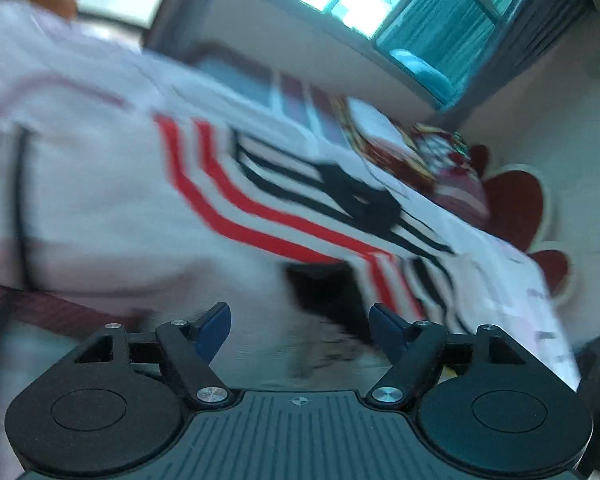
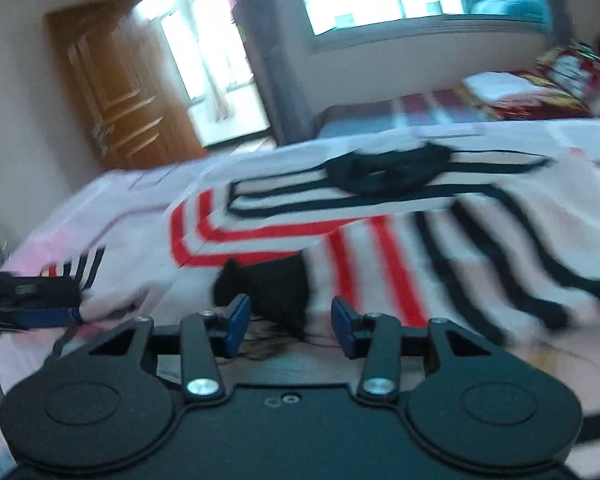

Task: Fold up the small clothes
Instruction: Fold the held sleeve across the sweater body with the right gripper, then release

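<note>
Left gripper [image 1: 300, 328] fingers wide, empty; right gripper [image 2: 290, 326] likewise. Striped garment [image 2: 380, 232] spread on bed [image 2: 100, 208].

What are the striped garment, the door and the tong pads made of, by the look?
Striped garment: soft matte fabric, probably knit; it drapes and creases on the bed, though blur hides the weave.
Door: brown wood or wood veneer, slightly glossy, with raised panels.
Right tongs pads: blue, matte, likely rubber or plastic; cannot tell which.
</note>
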